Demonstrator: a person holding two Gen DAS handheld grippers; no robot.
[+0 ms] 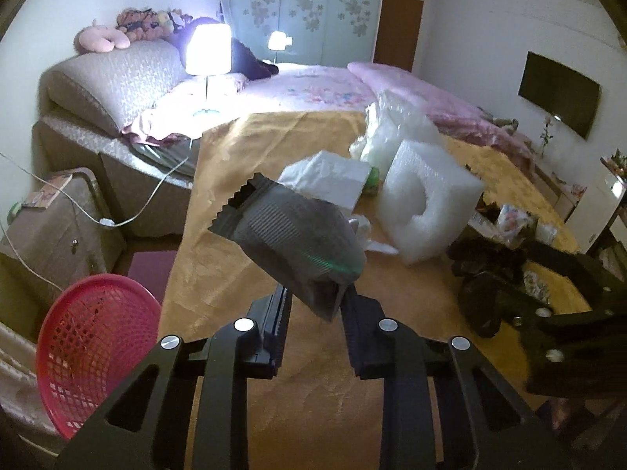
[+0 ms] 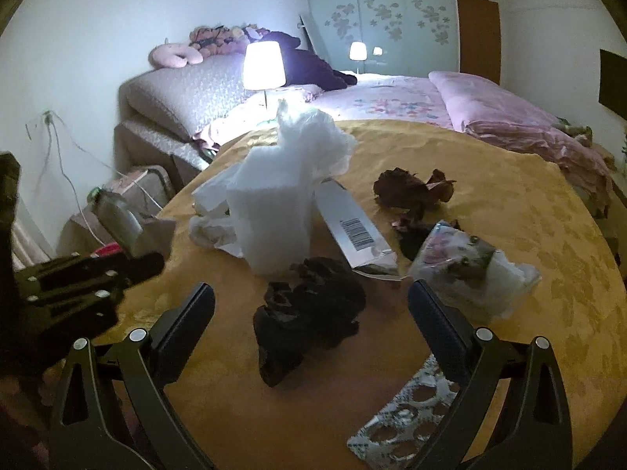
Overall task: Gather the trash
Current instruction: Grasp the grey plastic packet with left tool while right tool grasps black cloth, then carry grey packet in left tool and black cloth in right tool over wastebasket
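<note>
The left tongs (image 1: 313,305) are closed on a grey wrapper (image 1: 290,235), lifted above the tabletop (image 1: 243,180) near its left edge, where a red basket (image 1: 94,348) stands lower. The right tongs (image 2: 311,313) are wide open around dark crumpled trash (image 2: 309,313) (not touching it). White foam (image 2: 274,215) stands just behind.
</note>
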